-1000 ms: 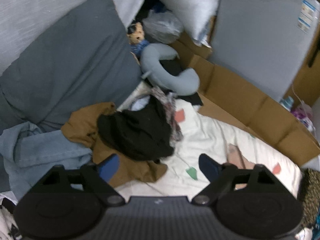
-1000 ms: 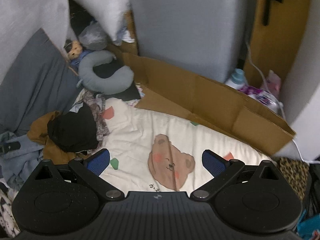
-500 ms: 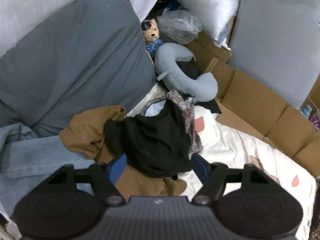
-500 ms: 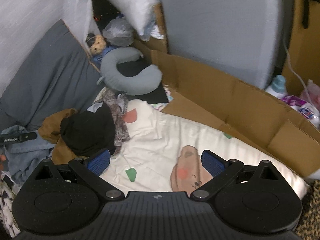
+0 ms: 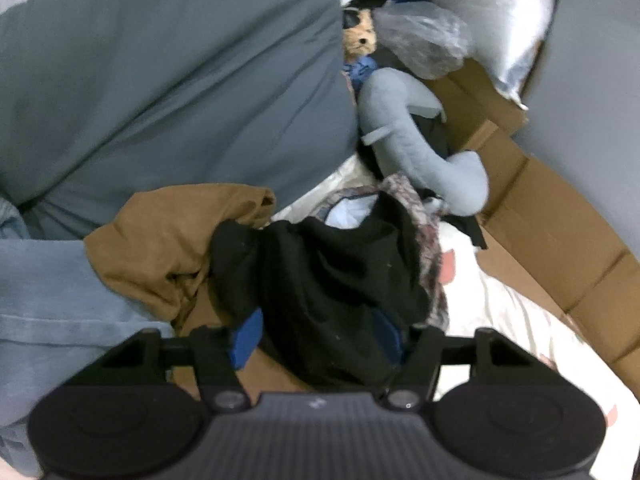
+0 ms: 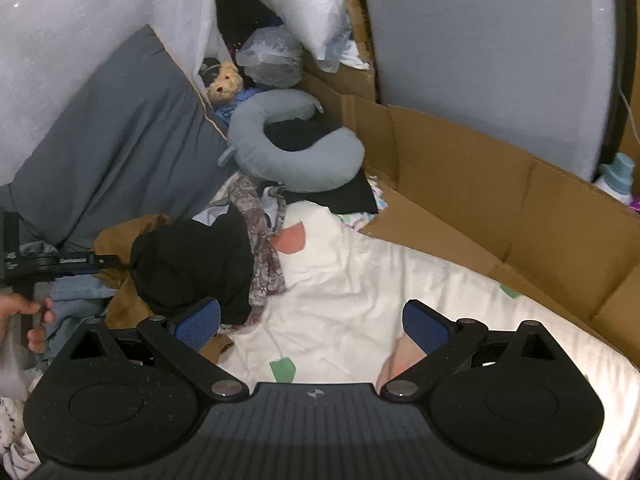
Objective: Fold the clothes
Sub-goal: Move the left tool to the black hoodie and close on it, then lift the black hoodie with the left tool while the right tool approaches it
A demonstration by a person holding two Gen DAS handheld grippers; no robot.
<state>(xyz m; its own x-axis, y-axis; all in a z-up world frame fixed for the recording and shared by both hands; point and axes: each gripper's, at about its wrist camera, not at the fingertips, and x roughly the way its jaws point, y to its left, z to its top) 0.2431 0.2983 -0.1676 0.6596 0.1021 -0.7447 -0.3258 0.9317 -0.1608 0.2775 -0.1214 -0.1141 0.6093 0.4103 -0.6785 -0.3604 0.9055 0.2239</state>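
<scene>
A crumpled black garment (image 5: 320,276) lies on top of a brown garment (image 5: 160,248) in a clothes pile. My left gripper (image 5: 316,340) is open, its blue pads on either side of the black garment's near edge. The pile also shows in the right wrist view, with the black garment (image 6: 192,260) at the left. My right gripper (image 6: 312,328) is open and empty above the white patterned sheet (image 6: 360,288). The left gripper's body (image 6: 48,264) and a hand show at the far left of that view.
A light blue denim garment (image 5: 44,292) lies left of the pile. A grey pillow (image 5: 168,80), a grey neck pillow (image 6: 296,152), a teddy bear (image 6: 224,80) and a patterned cloth (image 6: 260,236) lie behind. Cardboard walls (image 6: 500,200) border the sheet on the right.
My left gripper has moved forward and down onto the clothes pile, so its pads now straddle the black garment. My right gripper has moved left and closer to the pile, still open.
</scene>
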